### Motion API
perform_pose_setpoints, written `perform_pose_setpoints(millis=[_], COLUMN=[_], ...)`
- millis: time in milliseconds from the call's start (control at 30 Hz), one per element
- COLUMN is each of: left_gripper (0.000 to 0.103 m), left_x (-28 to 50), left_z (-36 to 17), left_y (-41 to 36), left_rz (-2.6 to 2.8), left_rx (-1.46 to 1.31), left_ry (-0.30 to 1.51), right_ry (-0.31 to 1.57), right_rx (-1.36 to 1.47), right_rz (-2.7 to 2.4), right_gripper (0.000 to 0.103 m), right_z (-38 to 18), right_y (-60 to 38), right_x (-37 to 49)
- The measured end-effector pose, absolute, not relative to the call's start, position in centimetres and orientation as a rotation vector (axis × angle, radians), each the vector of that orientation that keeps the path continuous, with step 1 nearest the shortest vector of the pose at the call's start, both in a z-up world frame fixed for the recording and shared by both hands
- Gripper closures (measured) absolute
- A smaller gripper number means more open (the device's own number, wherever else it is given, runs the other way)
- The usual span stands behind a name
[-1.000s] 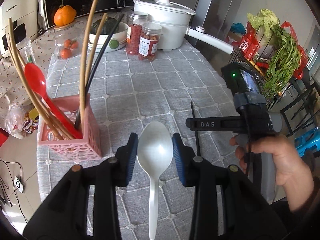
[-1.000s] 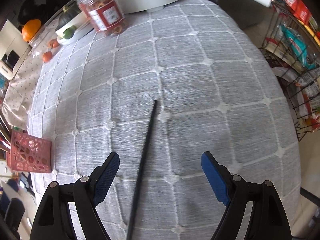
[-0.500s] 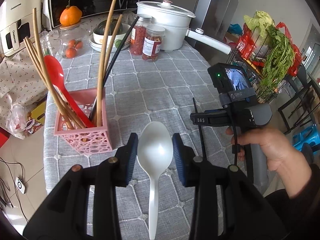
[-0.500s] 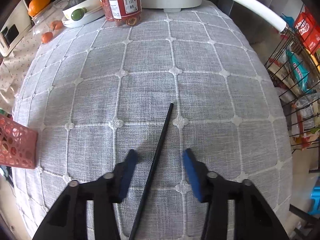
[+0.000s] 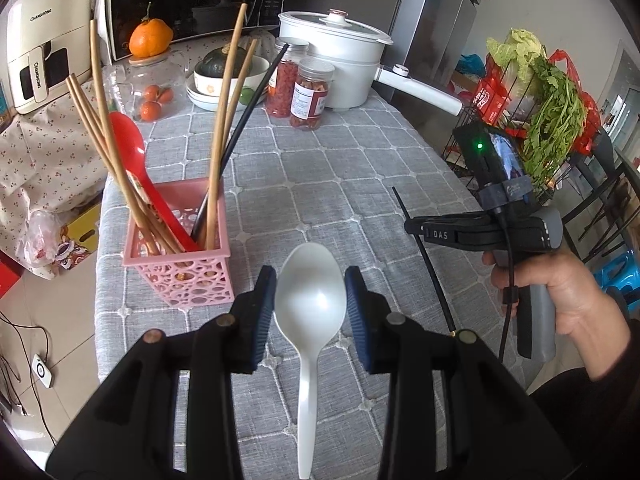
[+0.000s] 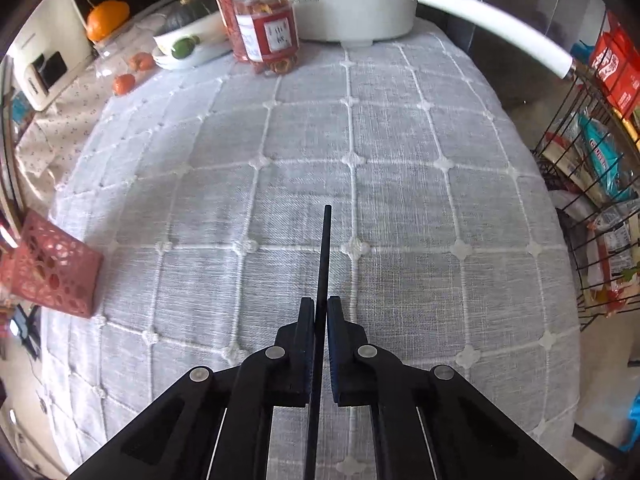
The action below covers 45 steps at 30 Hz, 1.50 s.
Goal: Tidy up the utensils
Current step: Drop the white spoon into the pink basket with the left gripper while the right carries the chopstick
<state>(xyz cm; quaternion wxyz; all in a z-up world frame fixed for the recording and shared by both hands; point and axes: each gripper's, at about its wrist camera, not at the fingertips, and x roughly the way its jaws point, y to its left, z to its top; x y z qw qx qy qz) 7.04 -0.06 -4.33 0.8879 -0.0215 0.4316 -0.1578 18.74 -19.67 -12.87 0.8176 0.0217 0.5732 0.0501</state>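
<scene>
Left claw (image 5: 310, 295) clamped on the bowl of a white plastic spoon (image 5: 309, 320), blue pads against both sides of the bowl, handle trailing back toward the camera, held above the grey quilted table (image 5: 340, 168). Just beside the spoon, toward the table's near left edge, a pink perforated basket (image 5: 180, 268) holding several wooden chopsticks (image 5: 222, 120), a red spoon (image 5: 132, 160) and one black chopstick (image 5: 240, 128), all leaning out of its open top. Well to the other side of the basket, beyond the white spoon, right claw (image 6: 318, 308) closed tight on a second black chopstick (image 6: 325, 256), pads pressed together with only the thin stick between them, its tip sticking out ahead of the claw and its tail slanting down behind. In the left wrist view, a hand (image 5: 560, 292) wrapped around the right tool's grey grip. Far behind the basket, at the table's back end, two red-filled jars (image 5: 312, 96), a white pot (image 5: 332, 64) with a long handle, a stack of bowls (image 5: 224, 84) and an orange (image 5: 151, 38) on a glass jar. Off the table's edge farthest from the basket, a wire rack with leafy greens (image 5: 548, 116).
</scene>
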Motion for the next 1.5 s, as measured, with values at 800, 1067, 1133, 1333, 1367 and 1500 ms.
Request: perform_pose_setpoints(millis=[800, 1067, 1133, 1333, 1367, 1500], left_gripper=[0.066, 0.066, 0.066, 0.066, 0.066, 0.066], left_x=[6.1, 7.2, 8.0, 9.9, 10.0, 10.5], left_z=[0.3, 2.0, 2.0, 1.6, 1.5, 1.0], left_y=[3.0, 5.6, 6.1, 6.1, 6.1, 5.3], left_rz=[-0.254, -0.153, -0.114, -0.034, -0.029, -0.001], left_rx=[-0.17, -0.213, -0.209, -0.196, -0.195, -0.139], left_ry=[0.629, 0.438, 0.391, 0.293, 0.279, 0.223], right_ry=[0.789, 0.679, 0.672, 0.672, 0.674, 0.693], right_rx=[0.023, 0.041, 0.046, 0.053, 0.055, 0.067], right_rz=[0.319, 0.394, 0.406, 0.421, 0.423, 0.424], right_gripper=[0.097, 0.097, 0.097, 0.097, 0.097, 0.097], right_z=[0.4, 3.2, 3.5, 3.6, 3.7, 3.7], right_y=[-15.5, -14.2, -13.9, -13.3, -13.2, -13.6], right_x=[9.9, 8.6, 8.7, 9.1, 9.2, 9.2])
